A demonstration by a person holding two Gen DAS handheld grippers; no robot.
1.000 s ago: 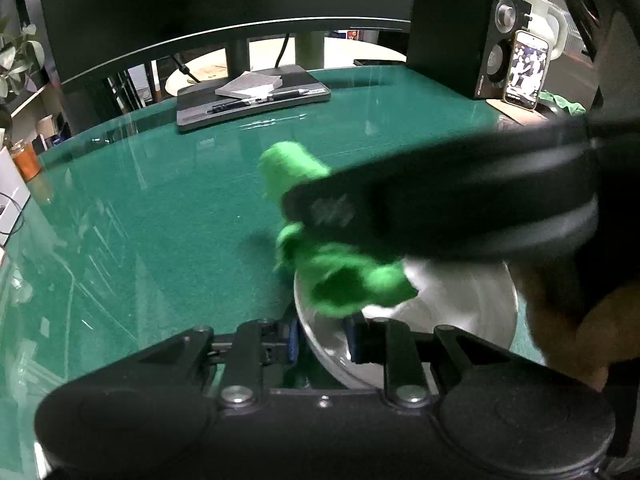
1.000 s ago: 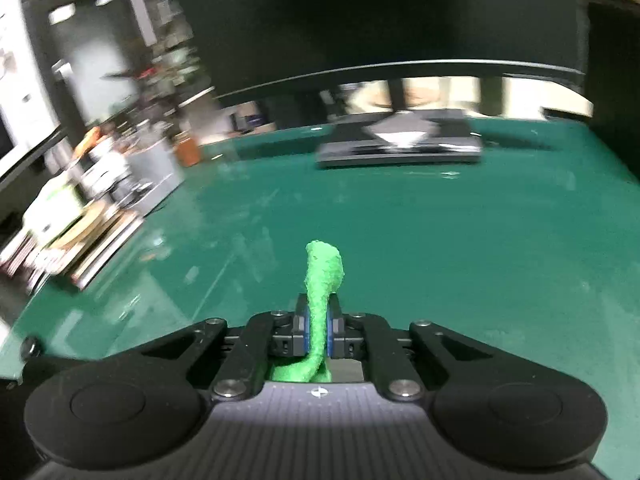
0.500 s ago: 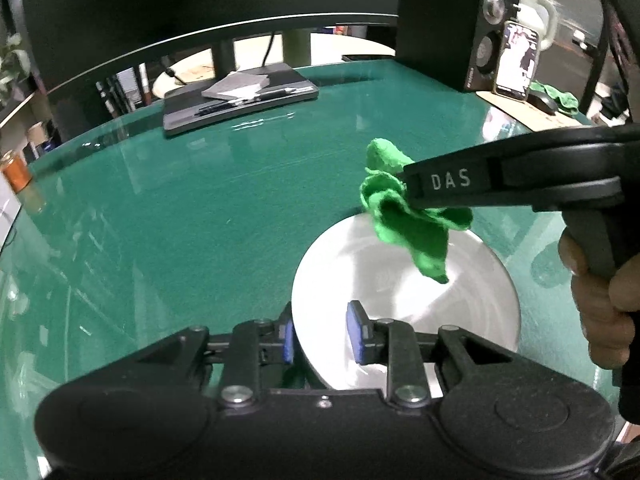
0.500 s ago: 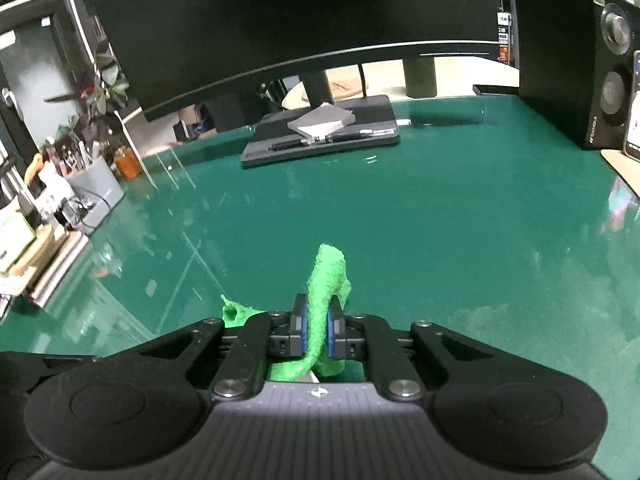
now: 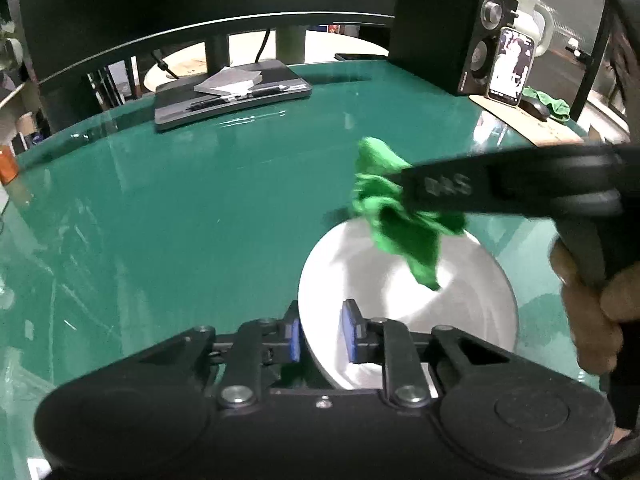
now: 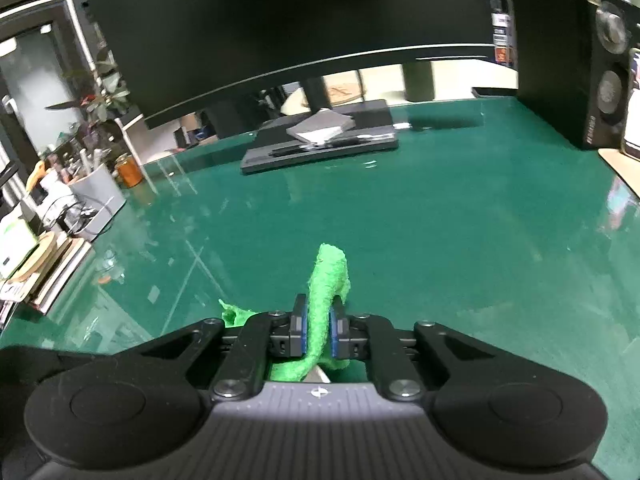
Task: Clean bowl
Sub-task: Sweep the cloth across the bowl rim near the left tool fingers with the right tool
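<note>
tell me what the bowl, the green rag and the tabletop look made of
Bowl: smooth white, faintly glossy; ceramic or melamine, cannot tell which.
Green rag: fuzzy, limp cloth, likely microfibre, given its nap.
Tabletop: green surface under a glassy, reflective layer, judging by the highlights.

White bowl (image 5: 408, 292) on green tabletop, crumpled green cloth (image 5: 396, 216) dangling over its hollow

Green table (image 5: 200, 208) under white bowl (image 5: 472, 304)

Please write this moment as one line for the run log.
task: clean bowl | left tool: shut on white bowl rim | right tool: shut on green cloth, jaws opening | cloth over bowl
</note>
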